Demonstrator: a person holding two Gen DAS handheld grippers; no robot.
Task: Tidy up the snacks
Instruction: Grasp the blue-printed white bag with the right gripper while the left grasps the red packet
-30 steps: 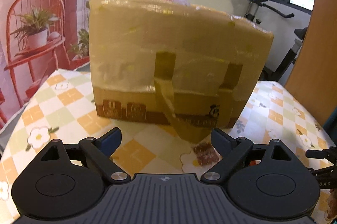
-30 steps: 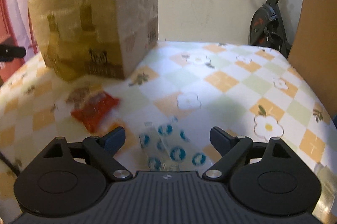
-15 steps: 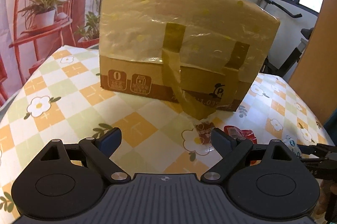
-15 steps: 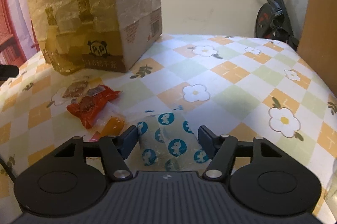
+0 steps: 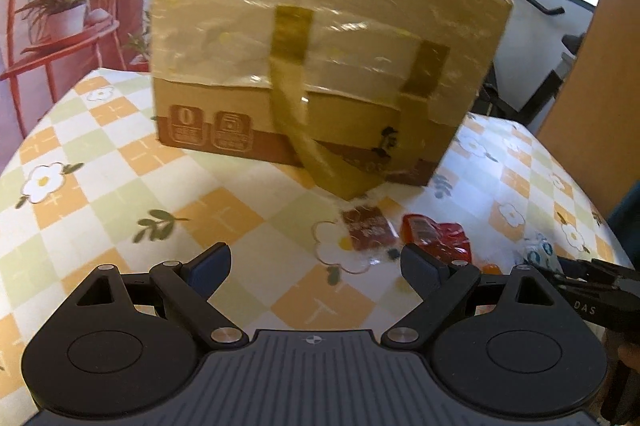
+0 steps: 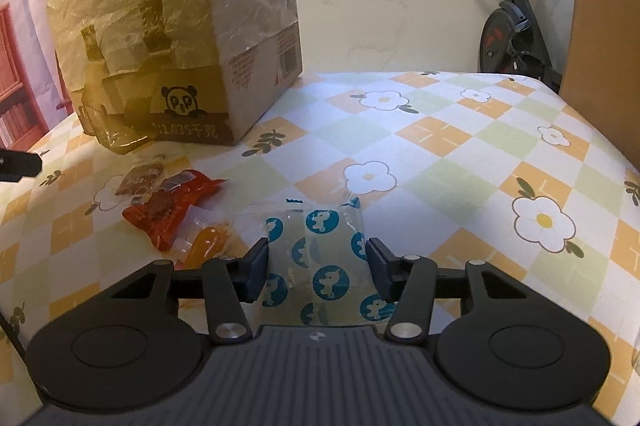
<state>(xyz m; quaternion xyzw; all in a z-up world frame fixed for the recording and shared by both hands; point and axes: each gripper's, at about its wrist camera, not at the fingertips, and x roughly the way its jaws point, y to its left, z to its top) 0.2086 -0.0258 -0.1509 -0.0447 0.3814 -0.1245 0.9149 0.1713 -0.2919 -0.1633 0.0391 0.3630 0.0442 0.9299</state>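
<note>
Snacks sit loose on the table [image 6: 460, 161] in front of the lined box [image 6: 180, 37]. Right gripper [image 6: 317, 268] straddles the blue-spotted packet [image 6: 320, 258], fingers spread just beside its edges, not yet pinching. Squeeze gently across the middle so the slick wrapper won't slip. Left gripper [image 5: 316, 266] hovers released, grasping nothing, facing the box.

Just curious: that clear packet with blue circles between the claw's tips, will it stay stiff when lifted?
Probably not. The packet looks like thin crinkled film lying flat, so it would likely flop and feel light. Its glossy wrap might slip in the right claw.
</note>
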